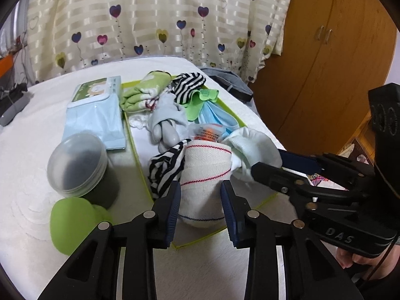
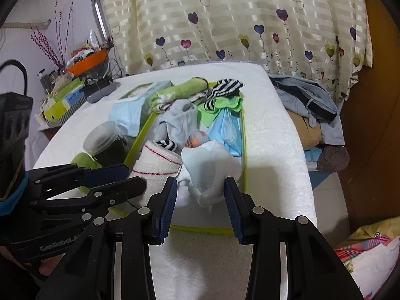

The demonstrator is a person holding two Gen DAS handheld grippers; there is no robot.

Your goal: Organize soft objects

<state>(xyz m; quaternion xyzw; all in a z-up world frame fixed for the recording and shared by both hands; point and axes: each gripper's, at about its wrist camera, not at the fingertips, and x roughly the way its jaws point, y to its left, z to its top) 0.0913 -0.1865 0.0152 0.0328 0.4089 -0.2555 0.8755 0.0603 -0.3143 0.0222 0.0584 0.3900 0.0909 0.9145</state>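
Observation:
A green-rimmed tray on the white bed holds a pile of soft things: a green towel, striped socks, a grey sock, blue masks. At its near end lies a cream rolled cloth with red stripes, also in the right wrist view. My left gripper is open, its fingers either side of this roll. My right gripper is open around a white and pale-blue sock, which also shows in the left wrist view.
Left of the tray stand a dark lidded jar, a green pad and a pale-blue tissue pack. Folded clothes lie at the bed's right edge. A wooden wardrobe stands to the right; a cluttered side table to the left.

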